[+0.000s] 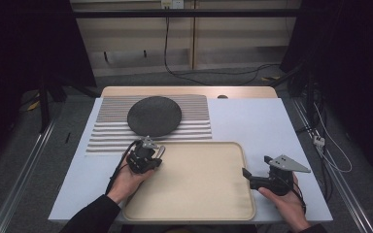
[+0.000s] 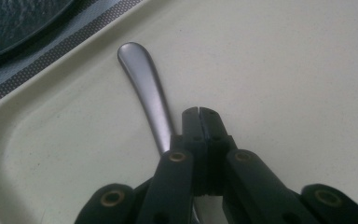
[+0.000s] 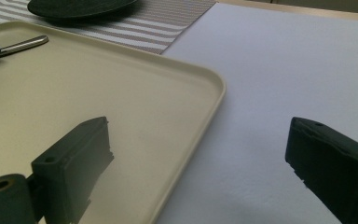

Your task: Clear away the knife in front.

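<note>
My left gripper (image 1: 158,158) (image 2: 199,114) rests shut at the near-left corner of a beige tray (image 1: 199,184) (image 2: 284,70), its jaws pressed pad to pad. A metal utensil handle (image 2: 144,88) (image 1: 160,150) (image 3: 25,43) lies on the tray and runs along the left jaw, then under the gripper body; its other end is hidden. Nothing sits between the jaw tips. My right gripper (image 1: 257,166) (image 3: 199,140) stands open over the tray's right rim (image 3: 219,88), one jaw above the tray and one above the white table top, with nothing between them.
A dark round plate (image 1: 154,115) (image 3: 79,7) sits on a striped placemat (image 1: 194,104) beyond the tray. The white table top (image 1: 252,121) stretches to the right of the tray. Cables lie on the floor past the table's far edge.
</note>
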Tool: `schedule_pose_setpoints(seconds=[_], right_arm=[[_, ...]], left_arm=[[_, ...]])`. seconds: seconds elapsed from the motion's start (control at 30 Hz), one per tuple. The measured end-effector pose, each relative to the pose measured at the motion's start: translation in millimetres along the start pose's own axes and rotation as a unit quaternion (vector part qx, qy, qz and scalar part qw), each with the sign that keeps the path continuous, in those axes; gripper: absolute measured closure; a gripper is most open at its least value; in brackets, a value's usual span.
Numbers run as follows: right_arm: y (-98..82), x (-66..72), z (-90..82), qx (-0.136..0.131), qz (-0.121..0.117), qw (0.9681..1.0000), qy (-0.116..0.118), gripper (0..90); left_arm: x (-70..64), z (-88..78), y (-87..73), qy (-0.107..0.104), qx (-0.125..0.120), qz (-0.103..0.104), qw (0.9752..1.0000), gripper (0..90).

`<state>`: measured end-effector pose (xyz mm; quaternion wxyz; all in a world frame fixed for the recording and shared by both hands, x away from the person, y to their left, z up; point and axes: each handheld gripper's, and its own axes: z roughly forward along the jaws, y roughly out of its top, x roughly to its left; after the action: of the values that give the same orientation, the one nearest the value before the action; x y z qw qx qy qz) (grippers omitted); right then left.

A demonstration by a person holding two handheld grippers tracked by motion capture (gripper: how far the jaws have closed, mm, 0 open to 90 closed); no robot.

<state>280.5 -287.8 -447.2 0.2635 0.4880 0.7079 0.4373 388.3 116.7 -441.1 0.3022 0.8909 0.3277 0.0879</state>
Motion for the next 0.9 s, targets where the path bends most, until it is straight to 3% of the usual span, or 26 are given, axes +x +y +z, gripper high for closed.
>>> schedule_pose_setpoints(seconds=[0.13, 0.5, 0.53, 0.9], right_arm=[[-0.1, -0.3, 0.7, 0.001, 0.0, 1.0, -0.001, 6.5], [0.3, 0.1, 0.4, 0.001, 0.001, 1.0, -0.001, 6.6], [0.4, 0.2, 0.5, 0.001, 0.0, 1.0, -0.001, 6.6], [0.6, 0.6, 1.4, 0.001, -0.002, 1.0, -0.001, 6.6]], left_arm=[[0.5, 0.3, 0.2, -0.002, 0.0, -0.006, 1.0, 90.0], [2.9, -5.4, -5.8, 0.022, 0.004, -0.006, 0.9997, 90.0], [4.1, -5.9, -6.4, 0.015, 0.004, -0.005, 0.9999, 90.0], [4.5, -10.6, -11.2, 0.026, 0.008, -0.007, 0.9996, 90.0]])
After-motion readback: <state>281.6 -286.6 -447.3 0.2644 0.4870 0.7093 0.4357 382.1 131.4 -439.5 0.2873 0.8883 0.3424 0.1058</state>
